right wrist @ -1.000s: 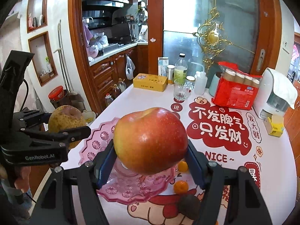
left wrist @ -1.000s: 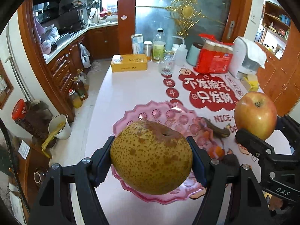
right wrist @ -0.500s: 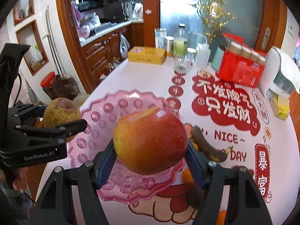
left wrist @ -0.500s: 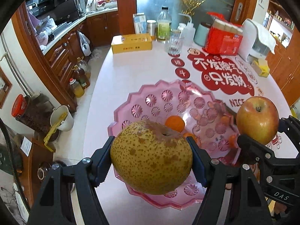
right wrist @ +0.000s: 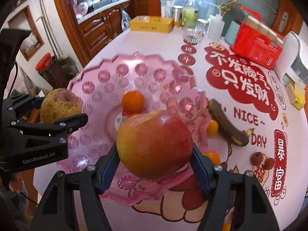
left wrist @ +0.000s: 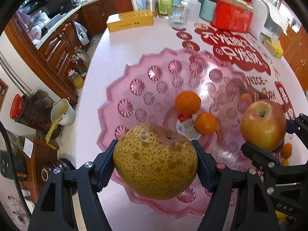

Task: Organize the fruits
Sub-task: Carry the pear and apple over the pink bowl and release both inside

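Both my grippers have come lower toward the pink bowl (left wrist: 119, 88) since a second ago, and the bowl now fills more of each view. My left gripper (left wrist: 155, 163) holds a brown speckled pear (left wrist: 155, 161) tight between its fingers, over the near left rim of the bowl. My right gripper (right wrist: 155, 150) holds a red apple (right wrist: 155, 144) the same way, over the near right rim. Inside the bowl lie two small oranges (left wrist: 187, 103) and a packet with a label (left wrist: 185, 125). On the table (right wrist: 154, 44), right of the bowl, lies a dark banana (right wrist: 227, 125).
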Action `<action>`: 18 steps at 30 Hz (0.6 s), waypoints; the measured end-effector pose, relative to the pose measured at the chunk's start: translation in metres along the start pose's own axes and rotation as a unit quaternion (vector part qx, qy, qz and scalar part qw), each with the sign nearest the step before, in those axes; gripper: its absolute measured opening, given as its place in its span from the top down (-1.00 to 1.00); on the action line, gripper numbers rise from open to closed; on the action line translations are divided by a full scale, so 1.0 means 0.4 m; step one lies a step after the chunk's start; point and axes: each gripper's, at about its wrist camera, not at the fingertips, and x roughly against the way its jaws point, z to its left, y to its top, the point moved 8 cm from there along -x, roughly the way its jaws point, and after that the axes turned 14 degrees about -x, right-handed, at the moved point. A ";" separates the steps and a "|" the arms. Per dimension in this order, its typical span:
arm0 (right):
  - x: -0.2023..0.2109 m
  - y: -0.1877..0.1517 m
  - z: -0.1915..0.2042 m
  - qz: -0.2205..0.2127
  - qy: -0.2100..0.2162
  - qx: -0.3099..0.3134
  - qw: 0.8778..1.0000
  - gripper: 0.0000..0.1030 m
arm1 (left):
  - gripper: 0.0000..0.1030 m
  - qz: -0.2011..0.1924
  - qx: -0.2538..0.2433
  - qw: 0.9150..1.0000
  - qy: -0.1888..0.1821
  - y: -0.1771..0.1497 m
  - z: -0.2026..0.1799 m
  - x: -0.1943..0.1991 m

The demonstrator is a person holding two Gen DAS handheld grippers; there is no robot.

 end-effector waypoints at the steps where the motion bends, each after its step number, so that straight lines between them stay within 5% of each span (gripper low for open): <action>1: -0.006 -0.005 0.004 0.004 -0.001 0.004 1.000 -0.37 | -0.40 0.002 -0.003 1.000 -0.001 -0.004 -0.003 -0.004; 18: -0.060 -0.063 0.027 0.051 -0.016 0.036 0.998 -0.39 | -0.42 0.037 -0.027 0.999 -0.029 -0.042 -0.034 -0.066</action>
